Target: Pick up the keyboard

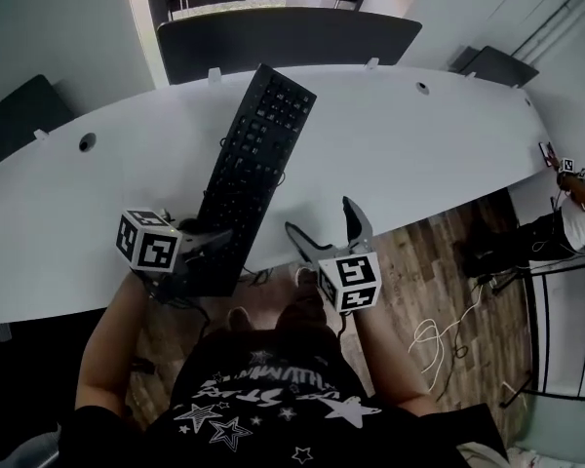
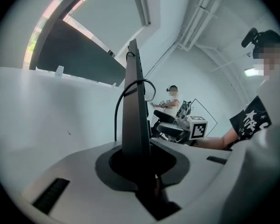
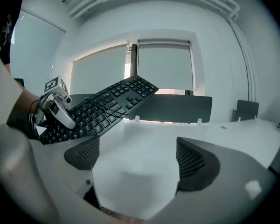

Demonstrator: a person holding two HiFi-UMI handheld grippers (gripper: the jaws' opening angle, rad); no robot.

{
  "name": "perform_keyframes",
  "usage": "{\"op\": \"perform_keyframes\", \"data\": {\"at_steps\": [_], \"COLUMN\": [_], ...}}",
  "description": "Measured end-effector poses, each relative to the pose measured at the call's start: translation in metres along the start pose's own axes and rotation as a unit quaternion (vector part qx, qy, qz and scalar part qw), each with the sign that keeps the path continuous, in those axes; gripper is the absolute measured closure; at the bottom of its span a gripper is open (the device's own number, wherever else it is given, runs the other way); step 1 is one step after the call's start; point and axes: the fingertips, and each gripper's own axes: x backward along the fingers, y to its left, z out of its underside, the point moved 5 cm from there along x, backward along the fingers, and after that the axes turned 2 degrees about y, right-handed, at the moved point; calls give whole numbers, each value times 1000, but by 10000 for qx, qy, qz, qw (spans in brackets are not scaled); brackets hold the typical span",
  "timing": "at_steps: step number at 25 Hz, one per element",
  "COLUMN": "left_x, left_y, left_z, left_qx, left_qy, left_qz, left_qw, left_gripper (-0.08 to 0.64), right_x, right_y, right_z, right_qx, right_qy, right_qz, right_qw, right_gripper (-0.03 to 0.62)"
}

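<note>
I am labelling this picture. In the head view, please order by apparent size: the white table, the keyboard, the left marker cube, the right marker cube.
1. white table
2. keyboard
3. left marker cube and right marker cube: they look alike, so not ranked.

You face a long white desk (image 1: 419, 144) with a curved front edge and a dark divider panel (image 1: 292, 37) along its back. Beyond it, a wide window (image 3: 163, 64) with pale blinds drawn down is set in a white wall (image 3: 214, 41). Down to your right lies wood-plank floor (image 1: 439, 252) with a loose white cable (image 1: 434, 339) on it, and another person (image 1: 577, 217) is at the far right edge.
</note>
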Motion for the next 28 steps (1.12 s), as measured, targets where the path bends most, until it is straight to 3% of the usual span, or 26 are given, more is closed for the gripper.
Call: {"op": "perform_keyframes", "data": {"at_steps": [2,4,8,17,28], "left_x": [2,3,-3,-8,-31], "left_y": [-2,-5,-21,-77,-162], "left_z": [9,19,30,72,107], "left_qx": [-153,-134,293,502,665], "left_qy": [-78,-148,-331,-597,-1110], "left_qz": [-104,2,351,300,203], "left_qw": [9998,9998,9984,9965,9914], "left_gripper": [491,491,491,488,488], "right_x": [13,26,50,121,195], "right_y": [12,22,27,27,37], "right_z": [10,18,24,45,81], "right_qx": [-338,-553,-905,-1315,-941], "right_qy": [50,62,-109,-342,-47], "right_qz": [21,129,321,494,-24], "right_qw": [9994,9984,9953,9895,9955], "right_gripper": [123,129,194,571,589]}}
